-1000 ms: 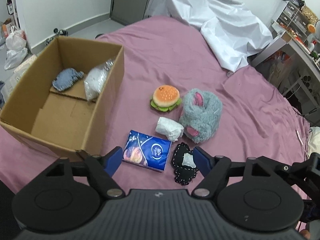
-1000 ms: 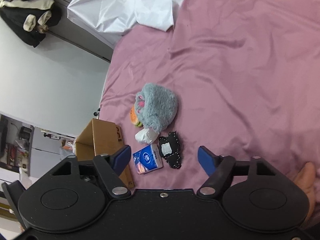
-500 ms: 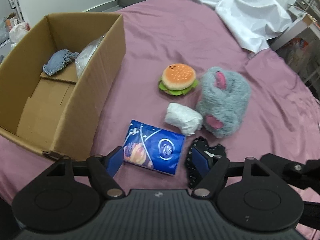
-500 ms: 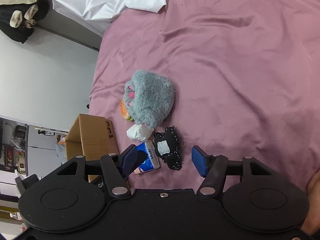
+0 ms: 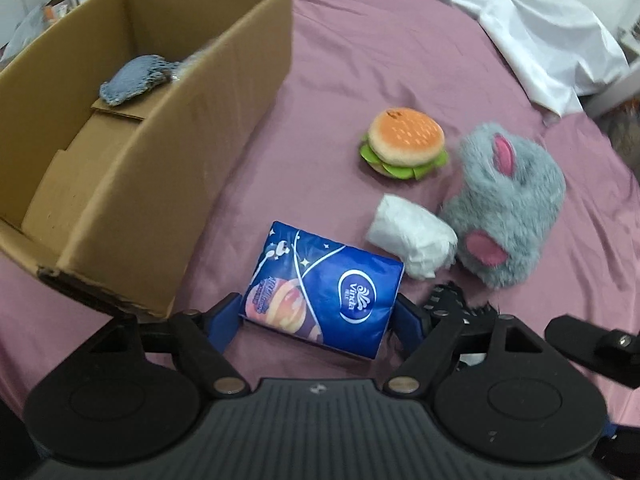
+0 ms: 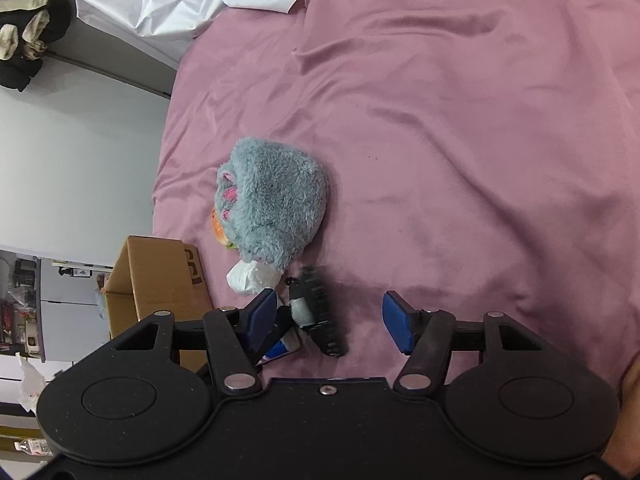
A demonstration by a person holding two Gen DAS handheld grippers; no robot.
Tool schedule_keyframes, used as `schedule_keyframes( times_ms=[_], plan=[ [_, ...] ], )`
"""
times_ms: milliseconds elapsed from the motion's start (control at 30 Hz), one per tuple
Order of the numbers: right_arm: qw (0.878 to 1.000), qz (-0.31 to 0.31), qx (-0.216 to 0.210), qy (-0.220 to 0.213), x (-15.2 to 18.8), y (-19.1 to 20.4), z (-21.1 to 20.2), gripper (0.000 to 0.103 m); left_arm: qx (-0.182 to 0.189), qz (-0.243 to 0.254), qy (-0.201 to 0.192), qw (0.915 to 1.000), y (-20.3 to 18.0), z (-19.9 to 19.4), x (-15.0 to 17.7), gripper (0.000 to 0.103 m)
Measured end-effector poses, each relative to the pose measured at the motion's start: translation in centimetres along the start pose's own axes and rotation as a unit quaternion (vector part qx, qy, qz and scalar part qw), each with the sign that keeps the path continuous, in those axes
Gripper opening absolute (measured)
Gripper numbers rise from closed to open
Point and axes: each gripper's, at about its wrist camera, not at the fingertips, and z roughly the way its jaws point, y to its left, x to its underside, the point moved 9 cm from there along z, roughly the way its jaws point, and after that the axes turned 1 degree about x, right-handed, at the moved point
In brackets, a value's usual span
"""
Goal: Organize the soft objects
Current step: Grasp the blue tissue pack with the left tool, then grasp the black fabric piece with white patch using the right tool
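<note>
My left gripper [image 5: 316, 320] hangs over the pink bed [image 5: 360, 80] with its jaws opening. The blue tissue pack [image 5: 326, 288] sits between them, both pads beside its ends, not pressing. At 10 o'clock stands the cardboard box [image 5: 172, 168], holding a blue knit cloth [image 5: 136, 80]. At 1 o'clock lie a burger plush [image 5: 404, 142], a white wad [image 5: 412, 236] and a grey fluffy plush [image 5: 508, 208]. My right gripper [image 6: 328, 322] is half open around a black studded piece [image 6: 320, 312], gripping nothing.

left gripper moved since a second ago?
Yes. The left gripper has come down toward the bed, now straddling the tissue pack; jaws opening.
</note>
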Motion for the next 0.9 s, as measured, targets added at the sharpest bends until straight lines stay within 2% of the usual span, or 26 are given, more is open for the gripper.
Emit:
schedule_keyframes(
  times_ms=[167, 533, 733, 900],
  plan=[
    [1.0, -0.009, 0.003, 0.002, 0.3, 0.4, 0.5, 0.059, 0.002, -0.017, -0.009, 0.9998, 0.2, -0.5, 0.2, 0.076],
    [0.999, -0.033, 0.013, -0.001, 0.3, 1.1, 1.2, 0.06, 0.008, -0.029, -0.004, 0.9995, 1.1, -2.7, 1.3, 0.076],
    [0.998, -0.058, 0.023, 0.01, 0.7, 1.5, 2.1, 0.068, 0.001, -0.055, 0.005, 0.9985, 2.3, -3.2, 1.8, 0.076],
    [0.996, -0.089, 0.026, 0.01, 1.1, 2.2, 2.9, 0.069, -0.002, -0.074, 0.008, 0.9973, 3.5, -3.9, 2.2, 0.076]
  ],
)
